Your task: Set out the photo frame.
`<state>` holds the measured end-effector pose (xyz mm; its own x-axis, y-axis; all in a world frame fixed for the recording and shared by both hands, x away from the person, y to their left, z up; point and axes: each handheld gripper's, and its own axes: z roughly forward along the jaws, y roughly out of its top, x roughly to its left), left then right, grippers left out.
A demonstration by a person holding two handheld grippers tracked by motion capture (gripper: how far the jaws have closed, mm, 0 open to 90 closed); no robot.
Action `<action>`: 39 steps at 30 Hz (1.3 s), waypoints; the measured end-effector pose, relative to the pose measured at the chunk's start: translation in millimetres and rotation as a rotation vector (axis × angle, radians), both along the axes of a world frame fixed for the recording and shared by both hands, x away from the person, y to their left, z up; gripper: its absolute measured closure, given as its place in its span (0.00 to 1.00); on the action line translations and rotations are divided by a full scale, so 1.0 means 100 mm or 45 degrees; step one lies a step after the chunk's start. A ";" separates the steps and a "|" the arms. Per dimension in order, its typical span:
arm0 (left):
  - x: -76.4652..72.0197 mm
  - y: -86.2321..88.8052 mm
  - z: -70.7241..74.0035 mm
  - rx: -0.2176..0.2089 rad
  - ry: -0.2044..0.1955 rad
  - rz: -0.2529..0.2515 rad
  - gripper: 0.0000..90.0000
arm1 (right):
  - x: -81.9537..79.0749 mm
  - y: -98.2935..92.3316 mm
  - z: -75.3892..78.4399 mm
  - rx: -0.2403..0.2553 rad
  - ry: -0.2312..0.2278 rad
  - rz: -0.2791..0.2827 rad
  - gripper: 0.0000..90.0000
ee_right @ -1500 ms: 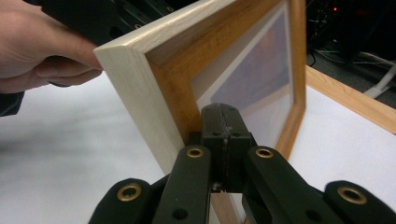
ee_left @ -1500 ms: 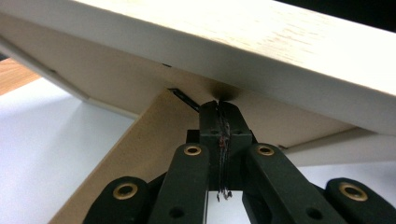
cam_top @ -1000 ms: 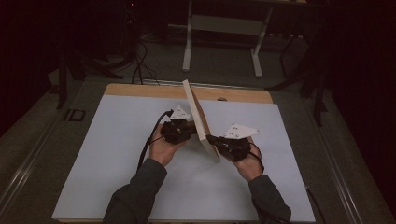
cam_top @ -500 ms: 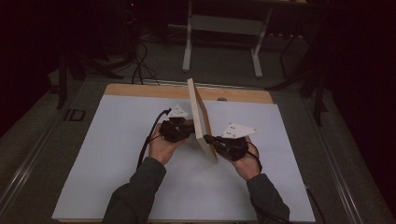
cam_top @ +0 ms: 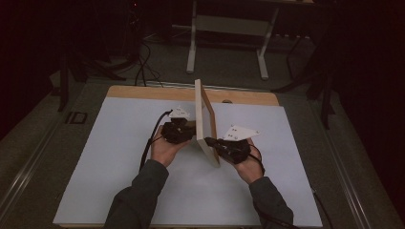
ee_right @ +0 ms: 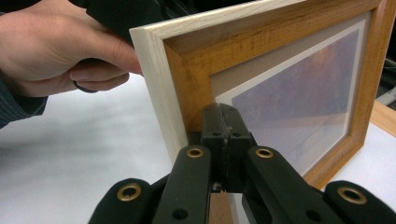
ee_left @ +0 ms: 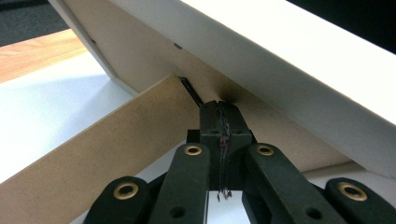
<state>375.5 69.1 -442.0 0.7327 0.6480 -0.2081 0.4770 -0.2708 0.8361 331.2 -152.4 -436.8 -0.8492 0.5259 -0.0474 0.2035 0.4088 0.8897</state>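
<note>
High view: picture frame stands on edge mid-bench, long axis running away from the person, glass side facing right. Left tongs and right tongs flank it; tips hard to make out.

Left gripper view: tongs together, tip against frame back beside the stand strut.

Right gripper view: tongs together, tip at frame front; frame's right end cut off.

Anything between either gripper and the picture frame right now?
Nothing visible. Both grippers are shut and already up against the picture frame, which stands on edge on the white sheet. The left gripper meets its back beside the fold-out stand; the right gripper meets the wooden front border.
</note>
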 end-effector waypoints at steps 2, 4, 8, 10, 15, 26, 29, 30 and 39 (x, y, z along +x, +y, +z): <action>0.01 0.01 -0.01 -0.003 0.003 0.010 1.00 | 0.01 0.02 0.00 0.003 0.001 -0.001 1.00; 0.02 0.02 -0.01 -0.005 0.007 0.020 1.00 | 0.01 0.04 -0.01 0.003 0.004 -0.005 1.00; 0.03 0.02 -0.02 -0.010 0.011 0.024 1.00 | 0.02 0.06 0.00 -0.013 0.004 -0.004 1.00; 0.03 0.02 -0.02 -0.008 0.011 0.033 1.00 | 0.02 0.06 -0.01 -0.019 0.005 -0.006 1.00; 0.02 0.03 -0.02 -0.015 0.015 0.057 0.93 | 0.01 0.04 -0.04 -0.036 0.005 -0.015 1.00; 0.01 0.20 0.04 -0.073 0.027 0.159 0.72 | 0.05 -0.06 -0.05 -0.033 0.028 -0.082 0.87; -0.01 0.24 0.08 -0.086 0.024 0.184 0.68 | 0.07 -0.10 -0.08 -0.048 0.046 -0.107 0.83; -0.02 0.26 0.09 -0.093 0.025 0.197 0.67 | 0.08 -0.11 -0.09 -0.048 0.054 -0.114 0.82; -0.07 0.36 0.18 -0.183 0.059 0.304 0.57 | 0.10 -0.23 -0.14 -0.046 0.077 -0.156 0.71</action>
